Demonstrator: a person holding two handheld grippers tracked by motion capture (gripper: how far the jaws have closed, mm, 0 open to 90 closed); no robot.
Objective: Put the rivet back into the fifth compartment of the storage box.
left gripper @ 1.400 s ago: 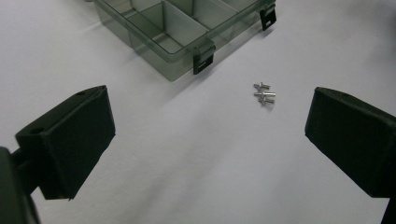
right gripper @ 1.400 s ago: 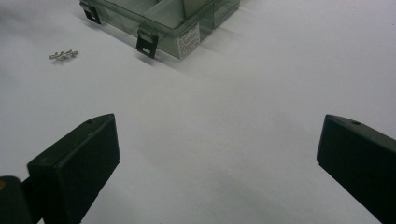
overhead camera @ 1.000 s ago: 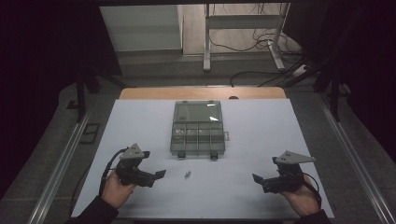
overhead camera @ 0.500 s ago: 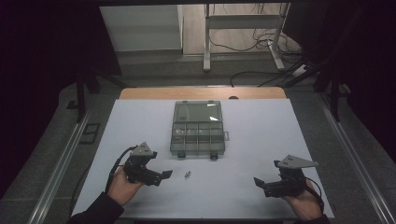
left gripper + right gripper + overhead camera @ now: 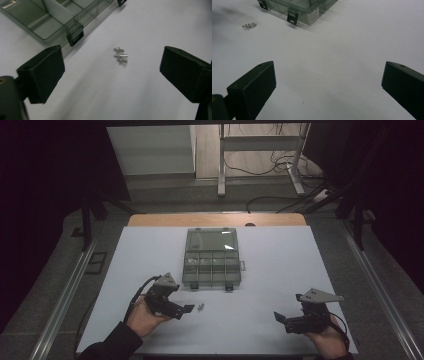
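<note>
My left gripper (image 5: 186, 309) has its jaws spread wide with nothing between them; in the left gripper view they frame a small cluster of screws (image 5: 120, 56), which lies on the white table (image 5: 280, 270) ahead of the jaw tips and untouched. From the high view, that gripper's tips sit just beside the screws (image 5: 200, 307), on their left. I count roughly three short silver pieces lying close together; their exact number is hard to confirm.

My right gripper (image 5: 278, 316) also has its jaws spread wide and empty, over bare table surface near the front right edge, well apart from the screws.

Beyond the screws stands a clear compartment box (image 5: 212, 259) near the table's middle. Its lid is open and tilted back, and its divided compartments look empty from the high view. Two dark latches hang at its near edge; one latch (image 5: 75, 35) shows close to the left jaw in the left gripper view.
</note>
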